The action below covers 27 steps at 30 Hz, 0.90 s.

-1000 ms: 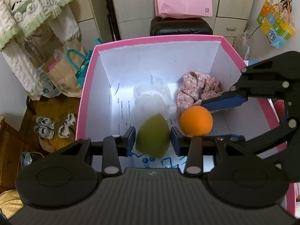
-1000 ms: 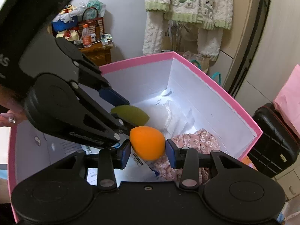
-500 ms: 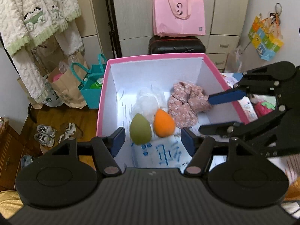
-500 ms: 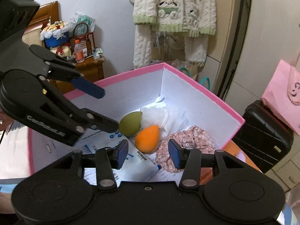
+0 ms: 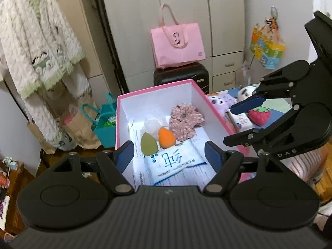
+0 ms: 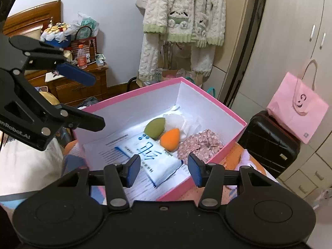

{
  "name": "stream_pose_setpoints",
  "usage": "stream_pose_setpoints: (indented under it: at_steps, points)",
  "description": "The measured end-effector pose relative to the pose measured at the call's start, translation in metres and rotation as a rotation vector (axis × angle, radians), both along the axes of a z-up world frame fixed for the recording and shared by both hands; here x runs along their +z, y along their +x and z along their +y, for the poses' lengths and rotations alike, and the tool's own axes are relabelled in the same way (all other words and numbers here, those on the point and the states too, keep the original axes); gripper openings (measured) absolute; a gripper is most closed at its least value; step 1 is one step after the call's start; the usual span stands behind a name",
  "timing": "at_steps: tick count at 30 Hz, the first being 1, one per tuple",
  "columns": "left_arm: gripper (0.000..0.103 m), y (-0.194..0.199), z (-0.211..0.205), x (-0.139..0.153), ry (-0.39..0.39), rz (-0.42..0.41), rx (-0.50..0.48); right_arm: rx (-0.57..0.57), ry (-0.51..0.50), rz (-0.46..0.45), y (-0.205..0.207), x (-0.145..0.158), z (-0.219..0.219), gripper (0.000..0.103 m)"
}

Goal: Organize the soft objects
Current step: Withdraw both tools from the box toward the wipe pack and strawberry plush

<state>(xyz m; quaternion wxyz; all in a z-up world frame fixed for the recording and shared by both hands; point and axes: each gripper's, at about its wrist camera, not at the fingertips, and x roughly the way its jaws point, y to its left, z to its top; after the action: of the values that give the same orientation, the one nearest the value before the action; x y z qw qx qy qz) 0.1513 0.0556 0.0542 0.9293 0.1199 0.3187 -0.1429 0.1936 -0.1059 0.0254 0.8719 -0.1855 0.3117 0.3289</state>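
Note:
A pink box (image 5: 157,88) (image 6: 132,92) with a white inside holds a green sponge (image 5: 149,144) (image 6: 155,125) and an orange sponge (image 5: 166,138) (image 6: 170,139), lying side by side. Beside them are a floral scrunchie (image 5: 184,122) (image 6: 199,144), a white mesh puff (image 5: 152,125) and a wipes pack (image 5: 172,161) (image 6: 153,155). My left gripper (image 5: 168,155) (image 6: 97,101) hangs above the box's near end, jaws opening, nothing between them. My right gripper (image 6: 164,169) (image 5: 229,124) is likewise above the box, jaws opening and empty.
Plush toys lie right of the box: a strawberry (image 5: 259,116), a purple one (image 5: 221,101) and a white one (image 5: 245,91). Behind the box stands a black suitcase (image 5: 180,76) with a pink bag (image 5: 177,45) on it. Paper bags (image 5: 83,128) sit on the floor at left.
Both grippers let go of their sponges, opened, and rose back away from the box. The green and orange sponges now lie on the box floor.

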Motion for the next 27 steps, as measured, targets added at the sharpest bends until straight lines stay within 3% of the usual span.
stream_pose_setpoints:
  at_steps: [3, 10, 16, 27]
  points:
    - [0.076, -0.017, -0.003, 0.005, -0.006, 0.008, -0.044, -0.017, -0.004, -0.014, -0.020, 0.009, -0.003, 0.061]
    - [0.081, -0.052, -0.013, 0.014, -0.018, 0.028, -0.143, -0.041, -0.018, -0.047, -0.065, 0.024, -0.016, 0.063]
    - [0.092, -0.078, -0.028, 0.011, -0.025, 0.016, -0.220, -0.074, 0.008, -0.042, -0.097, 0.028, -0.042, 0.064]
    - [0.096, -0.085, -0.077, -0.011, -0.045, 0.095, -0.363, -0.224, 0.078, -0.019, -0.129, -0.003, -0.117, 0.069]
